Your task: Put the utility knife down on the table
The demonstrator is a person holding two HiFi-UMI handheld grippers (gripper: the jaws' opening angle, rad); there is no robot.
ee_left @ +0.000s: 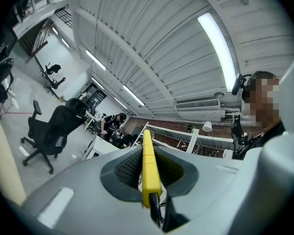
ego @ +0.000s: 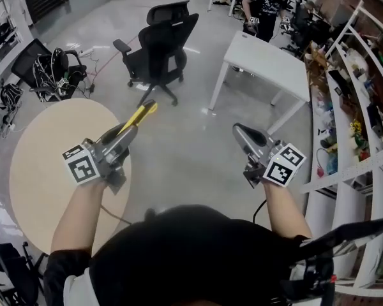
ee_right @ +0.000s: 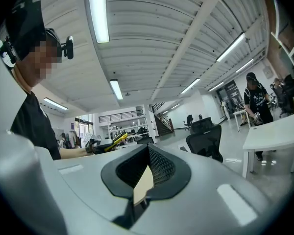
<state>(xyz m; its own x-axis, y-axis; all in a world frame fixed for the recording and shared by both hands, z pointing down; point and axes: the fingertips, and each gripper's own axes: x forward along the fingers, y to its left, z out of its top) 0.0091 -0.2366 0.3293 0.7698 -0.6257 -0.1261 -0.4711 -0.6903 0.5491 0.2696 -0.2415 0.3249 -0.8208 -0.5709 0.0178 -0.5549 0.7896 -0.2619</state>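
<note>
At the left stands the round desk (ego: 38,164), with a smooth, pale beige top. Its lower edge is hidden behind the person's left forearm, and dark chairs cut into its far-left rim. Over its right edge the left claw (ego: 129,131) is clamped on the utility knife (ego: 142,113). The knife is in the air, not on the desk, and its yellow front end sticks out over the glossy grey floor. The rear of the knife is buried between the grey jaws, and I cannot make out any blade. In the left gripper view the knife shows only edge-on, as a narrow yellow strip between the ribbed black pads. Further back is a black office chair (ego: 163,40) with a mesh back. To the right, the right claw (ego: 239,131) has its jaws together in a point and holds nothing. A thin tan sliver shows between its pads in the right gripper view, but what it is I cannot tell. Behind it is a white rectangular desk (ego: 268,59), and a person in black (ego: 265,5) stands at its far end. White curved shelves (ego: 357,107) full of small things are cut off by the right border. The person's dark top covers the bottom of the head view.
</note>
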